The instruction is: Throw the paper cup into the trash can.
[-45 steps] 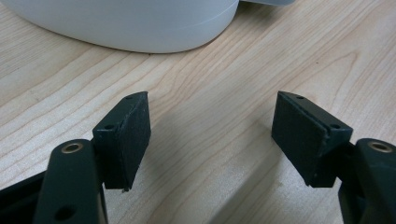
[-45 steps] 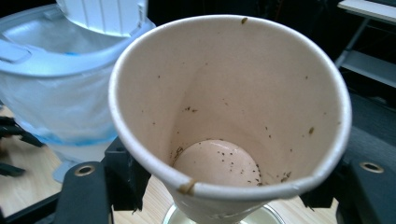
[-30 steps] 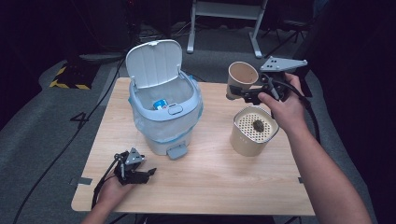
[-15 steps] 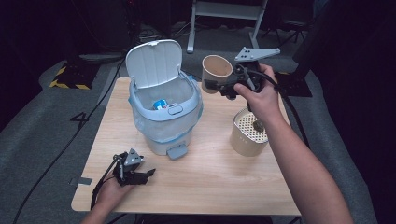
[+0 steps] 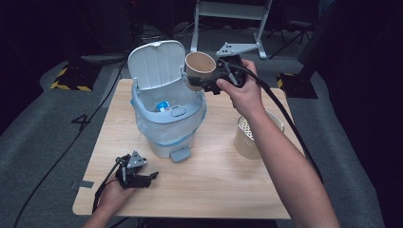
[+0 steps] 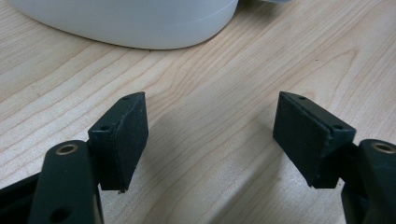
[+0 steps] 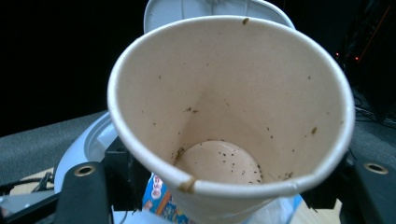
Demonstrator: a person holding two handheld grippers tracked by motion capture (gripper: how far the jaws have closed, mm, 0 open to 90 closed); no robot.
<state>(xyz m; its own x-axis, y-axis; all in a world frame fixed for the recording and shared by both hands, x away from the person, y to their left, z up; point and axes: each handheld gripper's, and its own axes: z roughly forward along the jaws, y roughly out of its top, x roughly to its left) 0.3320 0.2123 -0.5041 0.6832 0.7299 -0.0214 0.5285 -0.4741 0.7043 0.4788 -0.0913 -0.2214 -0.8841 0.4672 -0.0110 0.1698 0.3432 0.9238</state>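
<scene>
My right gripper (image 5: 203,83) is shut on a brown paper cup (image 5: 199,67), held tipped on its side above the right rim of the white pedal bin (image 5: 166,128). The cup (image 7: 233,116) is empty, with dark specks stuck to its inner wall, and my right gripper (image 7: 224,191) squeezes its lower part, denting the rim. The bin's lid (image 5: 157,61) stands up, and a blue packet (image 5: 163,105) lies inside on the liner bag. My left gripper (image 5: 141,179) rests on the table near the front left corner, open, with nothing but bare wood between its pads (image 6: 122,135).
A beige canister with a perforated top (image 5: 248,135) stands on the table right of the bin, partly behind the right forearm. The bin's foot pedal (image 5: 179,154) points toward the front. The bin's base (image 6: 126,23) lies just beyond the left gripper. Cables trail off the table.
The right hand has carried the cup leftward, from above the beige canister to over the bin's right rim. The left gripper has stayed put.
</scene>
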